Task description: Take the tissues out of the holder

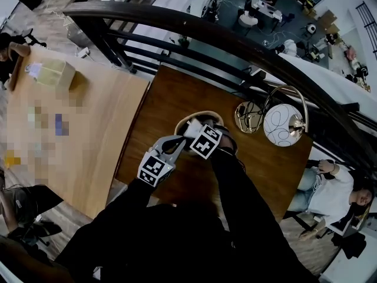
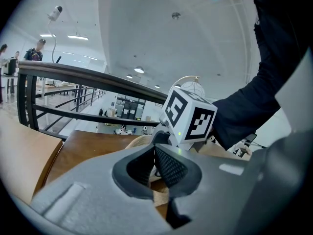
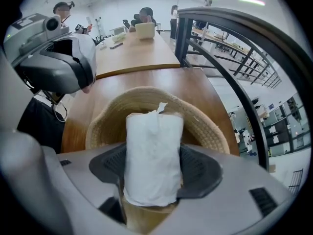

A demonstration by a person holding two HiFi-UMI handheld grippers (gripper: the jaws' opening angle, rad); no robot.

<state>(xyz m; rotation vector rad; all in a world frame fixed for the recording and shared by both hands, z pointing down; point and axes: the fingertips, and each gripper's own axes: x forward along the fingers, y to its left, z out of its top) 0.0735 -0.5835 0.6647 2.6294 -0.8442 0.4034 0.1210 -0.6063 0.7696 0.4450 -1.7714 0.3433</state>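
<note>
Tissues (image 3: 154, 146) are standing as a white, upright bundle right between the jaws of our right gripper (image 3: 152, 176), with the woven holder (image 3: 208, 124) lying just beyond and beneath the jaw tips. We are pointing that gripper steeply down into the holder. Its pads are pressing on the bundle's two sides at a middling width, so we are gripping the tissues partway along their length. Our left gripper (image 2: 155, 169) is sitting just beside the right one, jaws narrow. We are pinching what looks like the holder's tan rim between them, probably steadying it on the table (image 1: 171, 96).

We are expecting the bundle to be very light, soft and easily crushed, and the loose flap at its far end is looking ready to tear. We are judging the broad flanks, centred on the pads, to be the best hold, squeezing only enough to stop slipping. We are reckoning the light holder may be rising along with the tissues unless the left grip is pinning it down.
</note>
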